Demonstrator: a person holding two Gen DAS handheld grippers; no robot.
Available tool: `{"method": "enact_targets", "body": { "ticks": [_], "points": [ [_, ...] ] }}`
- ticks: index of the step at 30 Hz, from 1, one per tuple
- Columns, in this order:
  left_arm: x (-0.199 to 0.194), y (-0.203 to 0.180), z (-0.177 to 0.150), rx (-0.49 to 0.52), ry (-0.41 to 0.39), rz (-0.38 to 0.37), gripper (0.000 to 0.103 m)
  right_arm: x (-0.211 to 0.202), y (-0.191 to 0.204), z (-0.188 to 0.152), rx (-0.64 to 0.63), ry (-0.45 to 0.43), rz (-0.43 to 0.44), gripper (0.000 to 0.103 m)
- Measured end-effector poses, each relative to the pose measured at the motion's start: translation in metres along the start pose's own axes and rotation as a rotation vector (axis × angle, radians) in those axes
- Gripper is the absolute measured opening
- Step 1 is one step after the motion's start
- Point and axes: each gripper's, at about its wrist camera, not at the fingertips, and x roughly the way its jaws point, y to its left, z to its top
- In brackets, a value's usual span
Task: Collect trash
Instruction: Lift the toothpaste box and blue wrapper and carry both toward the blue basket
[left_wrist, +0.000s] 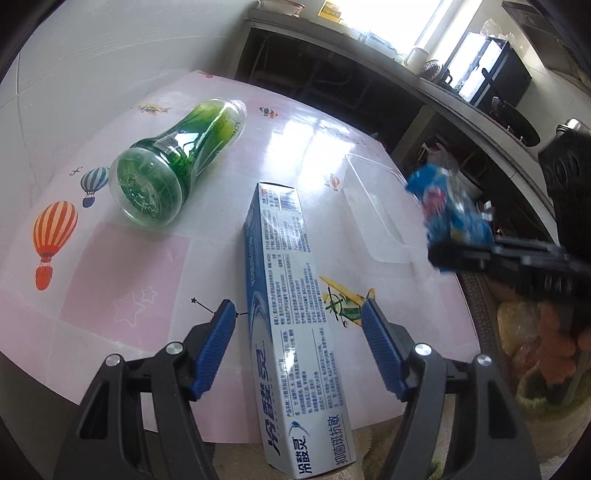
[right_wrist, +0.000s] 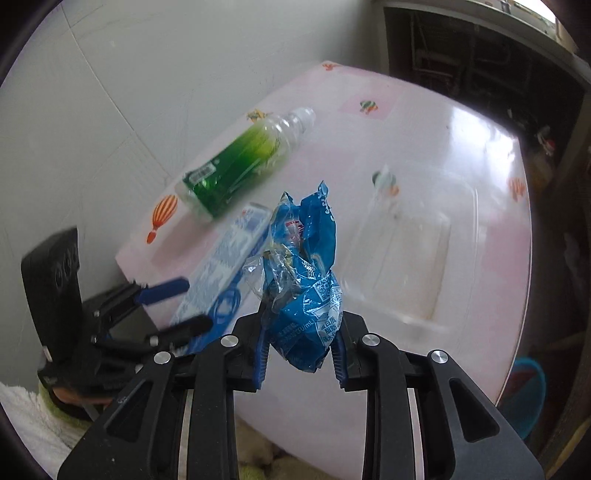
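A white and blue toothpaste box (left_wrist: 291, 310) lies on the pink table (left_wrist: 122, 273), its near end over the front edge. My left gripper (left_wrist: 297, 314) is open, with one finger on each side of the box, not touching it. A green plastic bottle (left_wrist: 173, 158) lies on its side at the back left. My right gripper (right_wrist: 301, 332) is shut on a crumpled blue plastic wrapper (right_wrist: 306, 266) and holds it above the table. The wrapper (left_wrist: 450, 206), the box (right_wrist: 225, 266) and the bottle (right_wrist: 240, 162) show in both views.
A clear plastic tray (left_wrist: 376, 210) sits on the right part of the table; it also shows in the right wrist view (right_wrist: 413, 266). A dark counter with shelves (left_wrist: 369, 74) stands behind the table. A blue bin (right_wrist: 524, 398) stands on the floor at the right.
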Motion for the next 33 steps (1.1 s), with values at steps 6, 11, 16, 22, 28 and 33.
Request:
{"method": "enact_targets", "body": {
  "ticks": [6, 11, 16, 22, 28, 33],
  "points": [
    [0.009, -0.01, 0.004, 0.047, 0.019, 0.052, 0.068, 0.031, 0.013, -0.041, 0.036, 0.042, -0.122, 0.032],
    [0.019, -0.01, 0.007, 0.052, 0.039, 0.11, 0.064, 0.028, 0.013, -0.044, 0.056, -0.011, -0.156, 0.056],
    [0.024, -0.011, 0.006, 0.064, 0.046, 0.161, 0.055, 0.004, -0.002, -0.056, 0.085, -0.055, -0.13, 0.066],
    [0.03, -0.011, 0.005, 0.063, 0.061, 0.195, 0.04, 0.008, -0.033, -0.064, 0.267, -0.069, -0.012, 0.066],
    [0.028, -0.006, 0.004, 0.042, 0.048, 0.2, 0.036, 0.009, -0.037, -0.061, 0.286, -0.088, -0.026, 0.059],
    [0.024, -0.003, 0.003, 0.027, 0.035, 0.196, 0.034, 0.012, -0.041, -0.062, 0.303, -0.094, -0.032, 0.045]
  ]
}}
